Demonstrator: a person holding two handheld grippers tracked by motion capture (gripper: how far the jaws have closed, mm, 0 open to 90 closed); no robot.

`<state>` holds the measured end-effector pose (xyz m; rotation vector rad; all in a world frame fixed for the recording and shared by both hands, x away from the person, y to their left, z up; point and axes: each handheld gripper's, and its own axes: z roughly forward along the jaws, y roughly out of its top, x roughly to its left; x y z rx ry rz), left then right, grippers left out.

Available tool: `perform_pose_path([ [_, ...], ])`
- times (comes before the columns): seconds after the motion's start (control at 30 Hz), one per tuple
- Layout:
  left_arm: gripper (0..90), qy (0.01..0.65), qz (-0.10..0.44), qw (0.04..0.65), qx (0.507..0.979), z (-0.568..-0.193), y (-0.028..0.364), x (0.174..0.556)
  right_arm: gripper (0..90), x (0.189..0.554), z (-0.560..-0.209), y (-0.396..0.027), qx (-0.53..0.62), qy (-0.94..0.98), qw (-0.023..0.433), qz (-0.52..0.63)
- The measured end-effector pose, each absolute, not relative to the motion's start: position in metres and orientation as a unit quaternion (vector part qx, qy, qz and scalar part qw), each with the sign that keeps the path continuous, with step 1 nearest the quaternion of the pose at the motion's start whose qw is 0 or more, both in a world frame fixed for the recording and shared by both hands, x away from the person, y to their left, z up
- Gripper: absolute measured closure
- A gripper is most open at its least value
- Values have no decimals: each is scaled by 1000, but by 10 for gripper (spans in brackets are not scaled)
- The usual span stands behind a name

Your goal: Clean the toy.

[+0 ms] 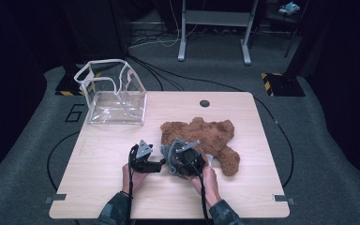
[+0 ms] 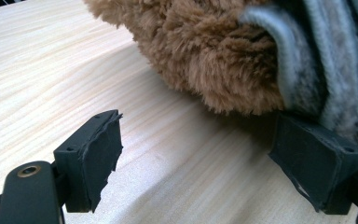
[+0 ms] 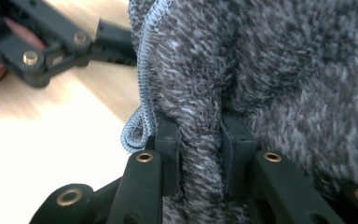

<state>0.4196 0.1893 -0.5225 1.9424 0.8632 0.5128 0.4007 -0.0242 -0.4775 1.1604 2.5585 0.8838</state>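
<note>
High view: a brown plush bear [image 1: 201,138] lies on the wooden table [image 1: 98,154], a clear plastic bag [image 1: 115,96] behind.

Left gripper view: left gripper [image 2: 200,163] jaws wide apart, empty, beside the fur.

Right gripper view: right gripper [image 3: 200,149] clamped on fuzzy grey cloth [image 3: 270,70].
</note>
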Motion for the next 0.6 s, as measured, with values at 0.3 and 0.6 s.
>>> perform_pose_path([
  [0.3,156,347,208,459,791,-523,187,420,718,390,-424,-41,391,827,165,370],
  [0.6,155,345,205,459,793,-523,188,420,718,413,-426,-28,390,830,177,358],
])
